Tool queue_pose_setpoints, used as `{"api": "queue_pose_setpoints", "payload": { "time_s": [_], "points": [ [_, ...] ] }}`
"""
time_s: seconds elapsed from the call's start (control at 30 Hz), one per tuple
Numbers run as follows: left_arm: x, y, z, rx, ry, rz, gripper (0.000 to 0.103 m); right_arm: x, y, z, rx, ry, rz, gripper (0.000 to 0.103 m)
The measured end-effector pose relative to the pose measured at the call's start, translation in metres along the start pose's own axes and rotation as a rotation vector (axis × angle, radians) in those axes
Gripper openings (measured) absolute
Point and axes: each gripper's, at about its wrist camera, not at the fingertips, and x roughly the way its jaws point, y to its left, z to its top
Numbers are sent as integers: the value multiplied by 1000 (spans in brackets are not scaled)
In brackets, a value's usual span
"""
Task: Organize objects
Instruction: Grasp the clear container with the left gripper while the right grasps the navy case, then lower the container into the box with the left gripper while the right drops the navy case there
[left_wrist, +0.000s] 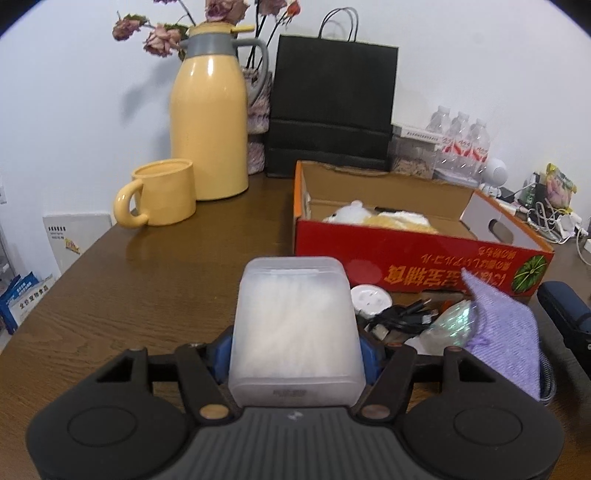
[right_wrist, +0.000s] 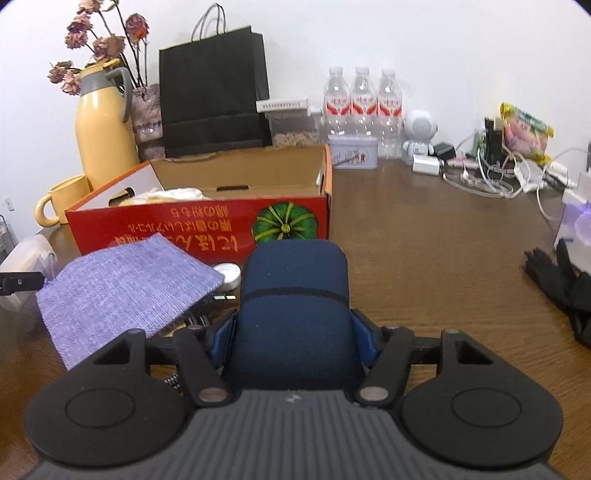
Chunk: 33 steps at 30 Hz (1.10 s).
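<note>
Left wrist view: the left gripper (left_wrist: 295, 354) pinches a frosted plastic box (left_wrist: 293, 325) at the lower centre of the frame, blue pads pressed on both its sides. Right wrist view: the right gripper (right_wrist: 293, 332) pinches a dark blue case (right_wrist: 293, 306) at the lower centre in the same manner. Neither tong is spread; both are closed on their loads.

The red cardboard box (left_wrist: 417, 254) sits open at centre right of the left view and centre left of the right view, with something white and yellow already inside. A purple cloth (right_wrist: 122, 291) lies in front of it over a tangle of cables (left_wrist: 402, 319) and a small white lid (right_wrist: 229, 275). A yellow jug (left_wrist: 208, 122) and yellow mug (left_wrist: 162, 194) stand at upper left.

Judgement: both items look bound for the red box. Each should be lifted clear of its front wall before moving over it, then lowered into bare floor space and released only once resting. Moving one hand at a time would avoid crowding at the opening, and the cloth edge should be cleared on the way
</note>
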Motion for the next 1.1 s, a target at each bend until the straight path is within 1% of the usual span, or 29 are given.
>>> {"api": "queue_pose_setpoints", "payload": {
  "time_s": [0.17,0.33,0.63,0.83,0.97,1.1],
  "points": [
    [-12,-11,10,18,-35,-20,63,-10,5,12,-23,-37,8,64],
    [-19,-25,26,40,-52,-40,63,-17,12,26,-54,-70,13,64],
    [-21,-60,60,77,-113,-80,63,-11,28,58,-83,-108,47,64],
    [-10,-82,84,83,-136,-92,63,5,39,81,-89,-131,84,64],
    [6,-92,99,72,-139,-100,63,22,44,98,-90,-138,104,64],
    [29,-99,112,56,-127,-92,63,43,47,111,-90,-136,112,64]
  ]
}}
